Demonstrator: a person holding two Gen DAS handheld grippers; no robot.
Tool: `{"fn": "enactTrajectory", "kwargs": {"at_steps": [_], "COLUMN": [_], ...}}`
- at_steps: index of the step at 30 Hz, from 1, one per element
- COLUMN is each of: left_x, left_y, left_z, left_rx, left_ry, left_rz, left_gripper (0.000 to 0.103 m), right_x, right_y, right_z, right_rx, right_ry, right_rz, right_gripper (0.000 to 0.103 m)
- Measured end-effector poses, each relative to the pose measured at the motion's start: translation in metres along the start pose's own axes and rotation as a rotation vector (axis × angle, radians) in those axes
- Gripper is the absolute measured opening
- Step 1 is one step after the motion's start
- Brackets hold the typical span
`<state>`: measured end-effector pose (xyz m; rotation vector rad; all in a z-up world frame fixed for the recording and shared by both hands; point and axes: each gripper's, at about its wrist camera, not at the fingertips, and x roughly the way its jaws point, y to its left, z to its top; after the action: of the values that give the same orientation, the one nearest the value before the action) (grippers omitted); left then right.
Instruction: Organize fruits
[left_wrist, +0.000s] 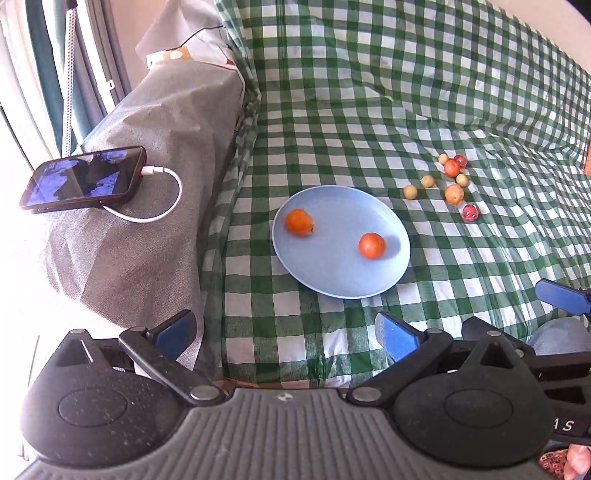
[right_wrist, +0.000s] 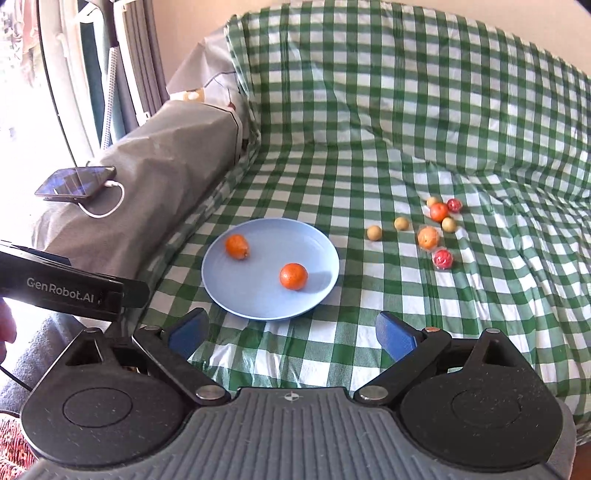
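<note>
A green checked cloth (right_wrist: 369, 110) covers the sofa. On it lies the blue plate (right_wrist: 258, 302), already carrying two oranges (right_wrist: 293, 276). To its right, well apart, sit the loose fruits (right_wrist: 428, 236). The left gripper (left_wrist: 284, 332) and right gripper (right_wrist: 291, 330) both have released, empty jaws near the plate. I judge the sorting is underway; next, one gripper must reach right for another orange.

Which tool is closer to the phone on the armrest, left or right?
Left. The left tool hangs open near the armrest edge, with the phone just up-left of it. The right tool sits farther right, in front of the blue plate.
</note>
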<state>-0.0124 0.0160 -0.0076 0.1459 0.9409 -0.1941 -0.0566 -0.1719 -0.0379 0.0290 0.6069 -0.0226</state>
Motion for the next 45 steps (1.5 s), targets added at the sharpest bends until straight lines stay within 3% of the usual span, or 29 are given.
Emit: {"fn": "enactTrajectory", "kwargs": {"at_steps": [12,26,31,36,45], "left_x": [-0.008,0.014,0.033,0.072,0.205], "left_y": [-0.001,-0.005,-0.027,-0.072,-0.168], "left_z": [-0.004,0.011,0.040,0.083,0.156], "left_rx": [-0.001,0.020,0.058,0.151,0.283], "left_ry": [-0.018,0.031,0.030,0.043,0.120], "left_rz": [-0.008,0.006,0.001,-0.020,-0.090], "left_gripper": [0.103,0.103,0.103,0.103,0.103], "right_x": [-0.010,0.008,0.029,0.059,0.169], "right_y": [0.005,-0.011,-0.052,-0.112,-0.223], "right_z": [0.000,0.002,0.012,0.029,0.059], "right_rx": [-0.005,0.052,0.127,0.178,0.128], "right_ry": [-0.027,0.001,-0.016,-0.039,-0.052], "right_rz": [-0.003,-0.011,-0.106,-0.220,-0.295], "right_gripper": [0.097,0.098,0.098,0.098,0.092]}}
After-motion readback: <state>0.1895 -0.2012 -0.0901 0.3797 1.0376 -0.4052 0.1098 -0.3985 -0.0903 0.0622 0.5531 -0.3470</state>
